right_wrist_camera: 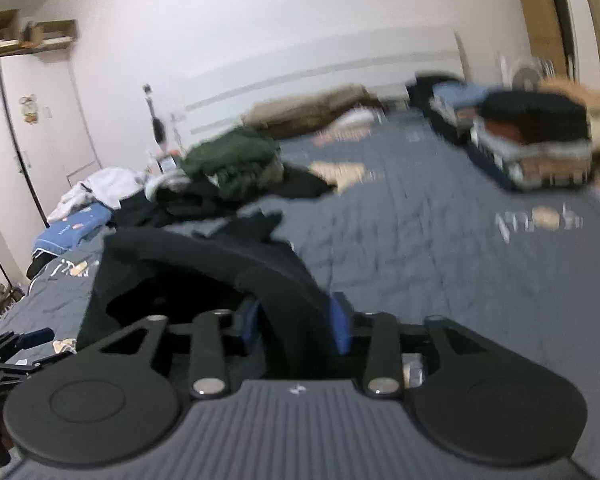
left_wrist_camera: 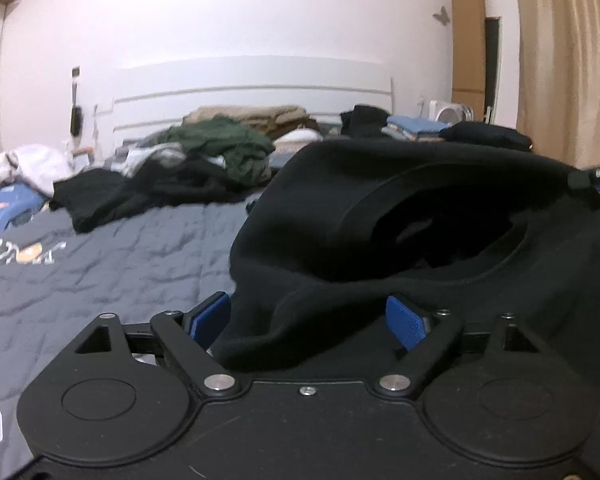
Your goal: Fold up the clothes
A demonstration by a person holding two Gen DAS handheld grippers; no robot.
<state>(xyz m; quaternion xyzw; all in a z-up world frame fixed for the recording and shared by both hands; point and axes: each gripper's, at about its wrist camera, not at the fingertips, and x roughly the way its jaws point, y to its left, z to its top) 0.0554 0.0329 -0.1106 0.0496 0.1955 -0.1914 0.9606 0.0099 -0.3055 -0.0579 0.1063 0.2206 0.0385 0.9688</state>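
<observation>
We've got the black garment [left_wrist_camera: 400,240] lifted over the bed [left_wrist_camera: 120,272], left gripper [left_wrist_camera: 308,320] wide with cloth merely draped between; right gripper [right_wrist_camera: 296,320] pinching the collar; left side could slip; beyond, the unfolded pile [left_wrist_camera: 204,160] might snag it.

My left gripper [left_wrist_camera: 308,320] holds its 2 blue-padded fingers [left_wrist_camera: 210,316] apart with black fabric bunched between them; my right gripper [right_wrist_camera: 296,326] pinches its 2 blue pads [right_wrist_camera: 342,326] on a thick fold.
</observation>
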